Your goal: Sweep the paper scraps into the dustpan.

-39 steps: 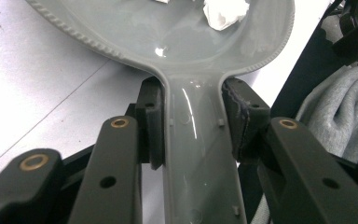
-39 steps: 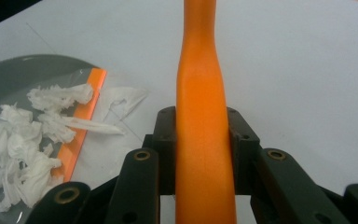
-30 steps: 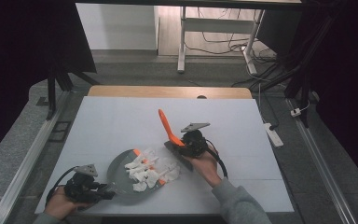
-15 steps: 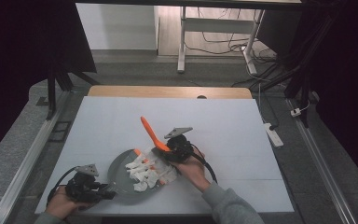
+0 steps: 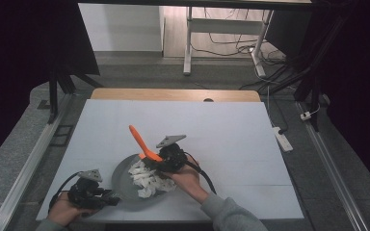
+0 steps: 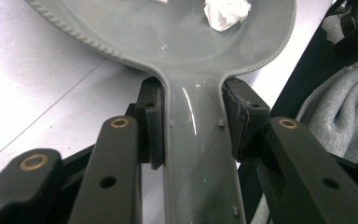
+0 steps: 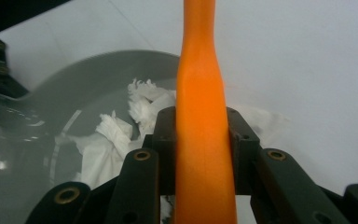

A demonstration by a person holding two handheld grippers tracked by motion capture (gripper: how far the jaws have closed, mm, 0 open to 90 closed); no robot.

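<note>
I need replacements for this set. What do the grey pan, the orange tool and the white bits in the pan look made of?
Pan: probably moulded plastic, glossy grey; it shows soft highlights, a ribbed rim and moulding marks on the handle.
Orange tool: likely plastic or silicone, smooth and satin, evenly coloured.
White bits: seemingly torn, crumpled paper tissue, matte with frayed edges.

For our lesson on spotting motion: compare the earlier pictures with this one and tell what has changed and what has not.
The right gripper, shut on the orange spatula, has slid left across the table and now hangs over the grey pan with its white paper scraps. Nothing was picked up or let go. The left gripper stays clamped on the pan's handle, and the pan has not moved.
</note>
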